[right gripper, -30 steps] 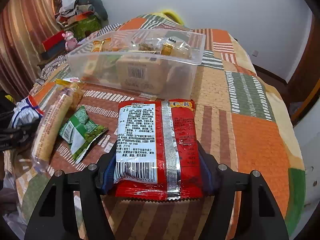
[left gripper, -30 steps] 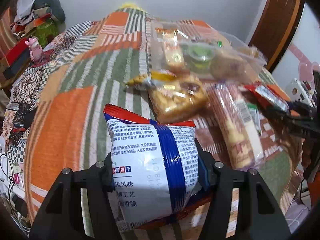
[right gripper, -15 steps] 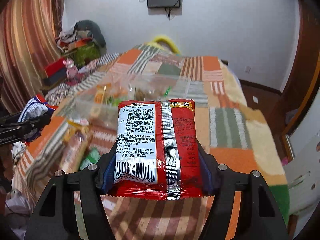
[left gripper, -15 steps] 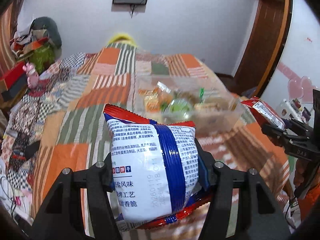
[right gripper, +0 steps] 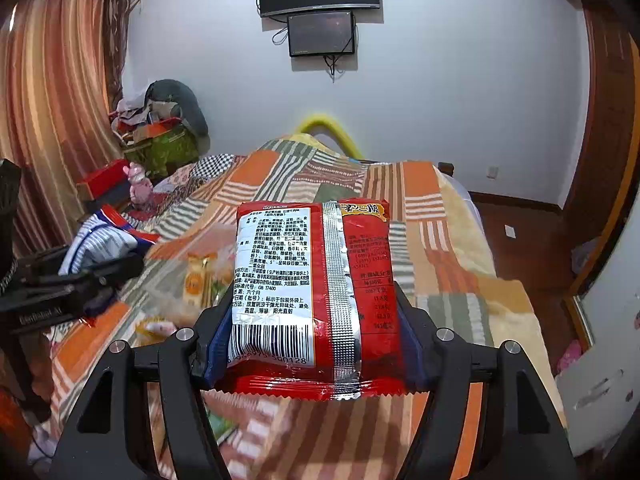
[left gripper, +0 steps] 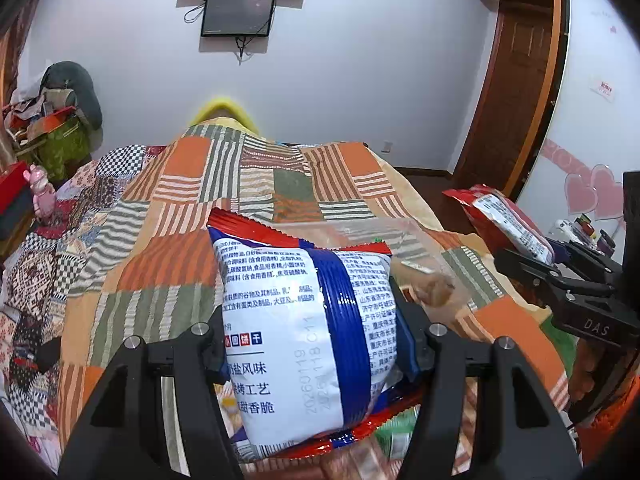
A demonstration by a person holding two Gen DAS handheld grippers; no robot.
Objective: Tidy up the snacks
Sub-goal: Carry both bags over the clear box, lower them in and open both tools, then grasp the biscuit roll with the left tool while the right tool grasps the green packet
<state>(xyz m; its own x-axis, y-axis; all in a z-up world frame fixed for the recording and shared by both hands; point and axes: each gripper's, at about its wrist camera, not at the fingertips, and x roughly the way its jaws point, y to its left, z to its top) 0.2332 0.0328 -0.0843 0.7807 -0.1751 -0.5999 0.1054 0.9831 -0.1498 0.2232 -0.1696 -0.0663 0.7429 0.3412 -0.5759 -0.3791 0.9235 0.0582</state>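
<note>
My left gripper (left gripper: 312, 344) is shut on a white and blue snack bag (left gripper: 304, 332) and holds it raised above the bed. My right gripper (right gripper: 308, 332) is shut on a red snack packet (right gripper: 316, 296), also raised. Each shows in the other view: the red packet (left gripper: 504, 220) at the right, the white and blue bag (right gripper: 100, 240) at the left. A clear plastic box (left gripper: 424, 260) with snacks inside sits on the bed behind and below the bags, mostly hidden. It appears blurred in the right wrist view (right gripper: 200, 276).
The bed has a patchwork quilt (left gripper: 168, 208) of orange, green and striped squares. Loose snack packets (left gripper: 396, 440) lie near its front edge. Clutter and a pink toy (left gripper: 40, 196) stand to the left. A wooden door (left gripper: 508, 92) is at the right, screens (right gripper: 320, 8) on the wall.
Both grippers have lifted and tilted up with their bags still held. The view has swung from the snacks on the bed towards the far wall. The clear box now sits low behind the bags.
</note>
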